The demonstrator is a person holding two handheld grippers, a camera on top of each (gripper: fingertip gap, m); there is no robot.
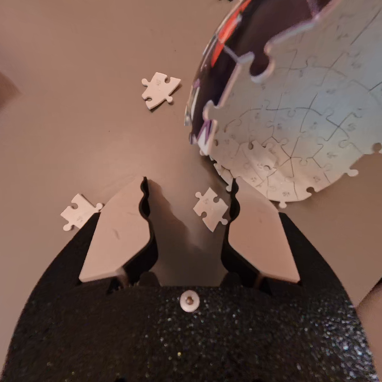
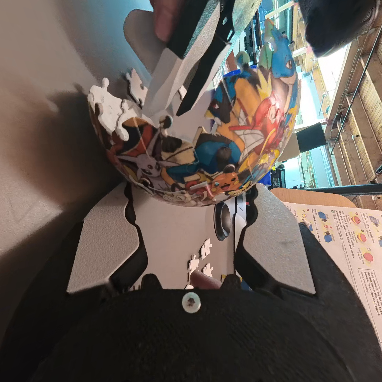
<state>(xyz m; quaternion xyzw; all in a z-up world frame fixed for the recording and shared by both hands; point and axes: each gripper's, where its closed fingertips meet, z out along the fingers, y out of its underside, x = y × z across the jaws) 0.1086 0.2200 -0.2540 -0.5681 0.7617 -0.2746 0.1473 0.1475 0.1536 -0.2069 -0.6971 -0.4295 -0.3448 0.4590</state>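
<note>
A partly built puzzle ball with bright cartoon prints sits between my right gripper's two fingertips, which press its lower sides. The shell is open at the top left, with a jagged white rim. In the left wrist view the ball shows its white inside. My left gripper is open and empty, low over the table, with its right fingertip at the shell's lower edge. One loose white piece lies between its fingers. The left gripper also shows in the right wrist view, at the ball's open rim.
Two more loose white pieces lie on the grey table. A few pieces lie under the right gripper beside a black round stand. A printed sheet lies at the right. A hand holds the left gripper.
</note>
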